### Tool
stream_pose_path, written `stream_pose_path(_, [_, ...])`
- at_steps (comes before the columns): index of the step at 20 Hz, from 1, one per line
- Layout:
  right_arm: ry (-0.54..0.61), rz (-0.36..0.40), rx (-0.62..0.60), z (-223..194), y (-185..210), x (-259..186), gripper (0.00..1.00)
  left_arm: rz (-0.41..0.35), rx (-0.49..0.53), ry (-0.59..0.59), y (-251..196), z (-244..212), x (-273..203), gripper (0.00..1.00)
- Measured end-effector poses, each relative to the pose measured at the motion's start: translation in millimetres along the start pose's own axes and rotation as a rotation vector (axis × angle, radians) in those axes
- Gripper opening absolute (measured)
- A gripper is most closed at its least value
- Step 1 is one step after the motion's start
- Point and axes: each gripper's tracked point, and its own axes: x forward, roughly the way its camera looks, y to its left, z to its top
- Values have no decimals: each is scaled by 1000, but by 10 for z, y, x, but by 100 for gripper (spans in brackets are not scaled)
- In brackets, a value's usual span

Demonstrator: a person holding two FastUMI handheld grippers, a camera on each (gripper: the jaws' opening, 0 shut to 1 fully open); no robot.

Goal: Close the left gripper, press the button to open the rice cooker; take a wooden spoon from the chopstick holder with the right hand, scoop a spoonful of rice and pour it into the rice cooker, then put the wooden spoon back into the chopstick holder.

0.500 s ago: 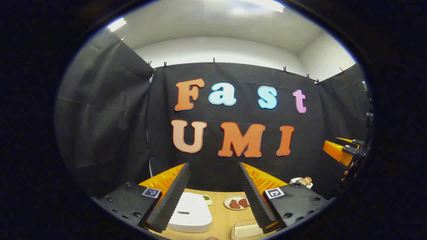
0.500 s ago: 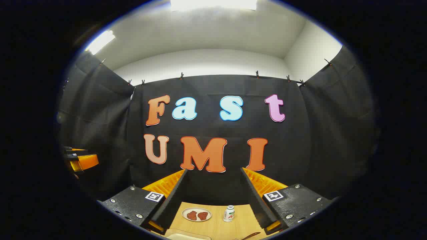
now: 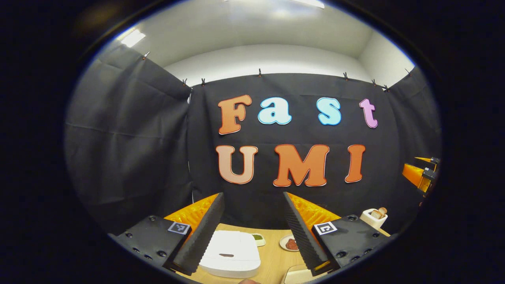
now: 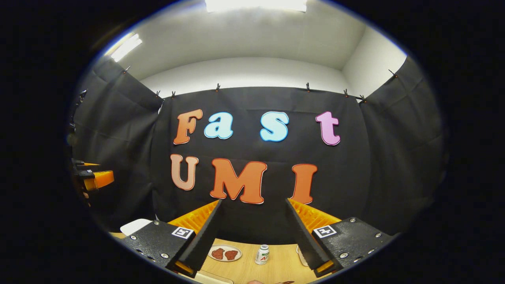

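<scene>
The white rice cooker (image 3: 230,253) lies flat on the wooden surface (image 3: 272,256), lid down, directly beyond the left tongs (image 3: 252,232), which are spread wide and empty. Its lid looks like hard, smooth plastic, likely sprung, so a firm push with the clenched tips on the small dark mark on top, probably the button, should release it. Right of the cooker sits the chopstick holder (image 3: 374,217), light and easily tipped. Both tongs are held high and level, aimed at the booth's back wall. The right tongs (image 4: 252,236) are likewise released, above a plate (image 4: 225,253) and small bottle (image 4: 262,254).
</scene>
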Motion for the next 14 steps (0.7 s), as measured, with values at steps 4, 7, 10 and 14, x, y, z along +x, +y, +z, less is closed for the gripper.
stream_pose_path(4, [5,26,14,-30,34,65,95,26,16,-12,-15,-18,18,99])
stream_pose_path(7, [9,-15,9,-66,45,62,95,1,27,-29,30,20,91,98])
stream_pose_path(10, [4,-62,1,-37,132,40,95,-15,45,-33,216,83,196,98])
stream_pose_path(14, [-5,-108,-13,-18,188,3,95,9,6,-29,516,69,383,99])
